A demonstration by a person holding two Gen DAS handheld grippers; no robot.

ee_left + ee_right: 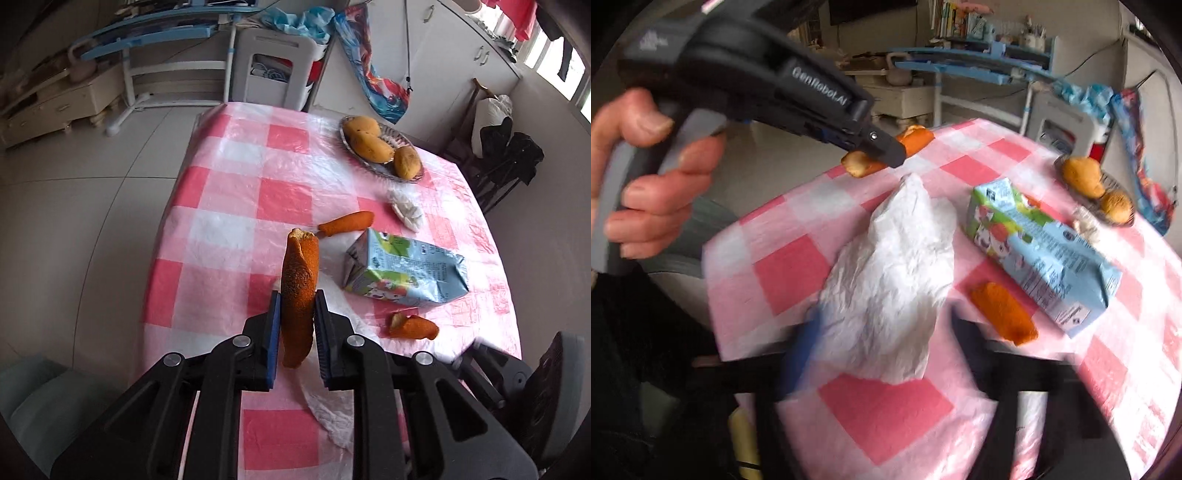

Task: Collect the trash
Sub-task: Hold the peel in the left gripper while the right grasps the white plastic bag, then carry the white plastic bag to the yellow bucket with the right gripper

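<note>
- Round table point(221, 177) with a pink and white checked plastic cover, trash spread over the near half.
- White plastic bag point(897, 273), crumpled and lying flat on the cover just ahead of the right gripper point(882, 354). Thin, soft, very light, likely slippery. Best pinched at a raised fold or at the open edge.
- Right gripper blurred, jaws wide apart, one on each side of the bag. Not pinching it yet, so holding nothing.
- Milk carton point(406, 273) lying on its side to the right of the bag. Looks squashed, so probably empty and light. Stiff enough to take across its narrow sides.
- Metal dish of mangoes point(380, 146) at the far side. Food, not trash.
- Left gripper point(297, 306) clenched on a long orange peel point(299, 291), lifted off the table. Peel curled, dry-looking, light, bendy. Held near its lower part, top end sticking up.
- Two more peel pieces on the cover, one point(347, 223) beyond the carton, one point(413, 326) in front of it.
- Small white crumpled scrap point(406, 210) near the dish.
</note>
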